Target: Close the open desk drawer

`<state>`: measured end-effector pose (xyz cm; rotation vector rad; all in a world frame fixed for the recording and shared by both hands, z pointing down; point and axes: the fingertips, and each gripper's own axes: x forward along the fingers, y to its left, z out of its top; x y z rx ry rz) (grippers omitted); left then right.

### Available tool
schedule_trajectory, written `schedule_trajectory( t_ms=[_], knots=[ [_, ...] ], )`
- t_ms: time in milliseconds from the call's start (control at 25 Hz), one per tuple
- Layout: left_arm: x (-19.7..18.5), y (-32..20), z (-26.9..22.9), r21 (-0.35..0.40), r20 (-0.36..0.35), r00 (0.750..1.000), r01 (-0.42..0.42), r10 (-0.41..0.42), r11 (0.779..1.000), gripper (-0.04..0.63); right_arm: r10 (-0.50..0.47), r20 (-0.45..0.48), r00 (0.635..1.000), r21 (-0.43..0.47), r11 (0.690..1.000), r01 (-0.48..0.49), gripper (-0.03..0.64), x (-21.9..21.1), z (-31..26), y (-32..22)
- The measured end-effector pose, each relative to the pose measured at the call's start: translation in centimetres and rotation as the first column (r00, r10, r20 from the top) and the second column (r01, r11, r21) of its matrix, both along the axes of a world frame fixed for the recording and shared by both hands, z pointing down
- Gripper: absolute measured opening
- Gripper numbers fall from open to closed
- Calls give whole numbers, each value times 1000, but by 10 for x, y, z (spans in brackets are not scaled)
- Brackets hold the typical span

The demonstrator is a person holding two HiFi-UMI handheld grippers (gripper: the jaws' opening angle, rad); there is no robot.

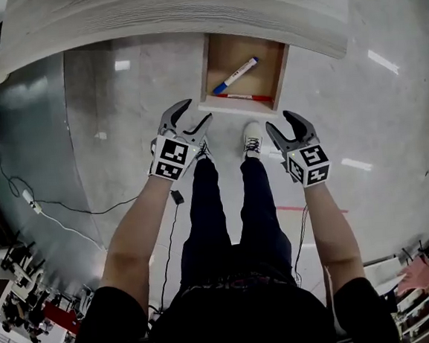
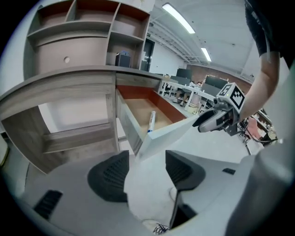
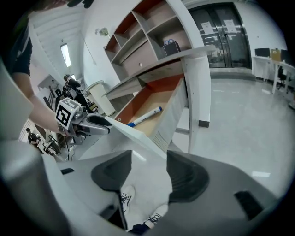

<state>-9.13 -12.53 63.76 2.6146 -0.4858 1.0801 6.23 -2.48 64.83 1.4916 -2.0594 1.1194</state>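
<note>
I had the drawer [image 1: 233, 106] pulled well out from under the counter [image 1: 171, 14], with a blue marker [image 1: 234, 75] and a red pen [image 1: 242, 96] lying loose inside. The left hand-held gripper [image 1: 196, 114] sat just short of the drawer's front left corner and the right hand-held gripper [image 1: 279, 122] near its right corner. Both had their jaws spread wide and gripped nothing. I judged the main risk to be uneven pushing: if one side led, the drawer could skew and bind. A spread jaw could also catch the front panel's corner, and a hard shove could send the pens rolling.
</note>
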Motion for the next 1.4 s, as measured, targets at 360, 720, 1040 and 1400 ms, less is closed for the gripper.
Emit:
schedule_trajectory(
  t_ms=[360, 720, 1040, 1400],
  knots=[
    [16, -17, 41, 13, -14, 999, -45, 45, 999, 242, -81, -66, 995, -12, 997, 80, 245, -13, 56, -28],
    [33, -26, 54, 56, -52, 992, -115, 118, 992, 244, -74, -41, 996, 36, 997, 75, 224, -7, 73, -54],
    [32, -14, 36, 74, -79, 994, -74, 80, 995, 193, -83, -72, 994, 78, 993, 89, 163, -14, 51, -46],
    [30, -7, 3, 99, -151, 988, -28, 42, 995, 195, -44, -68, 997, 144, 988, 53, 167, -15, 16, -39]
  ],
)
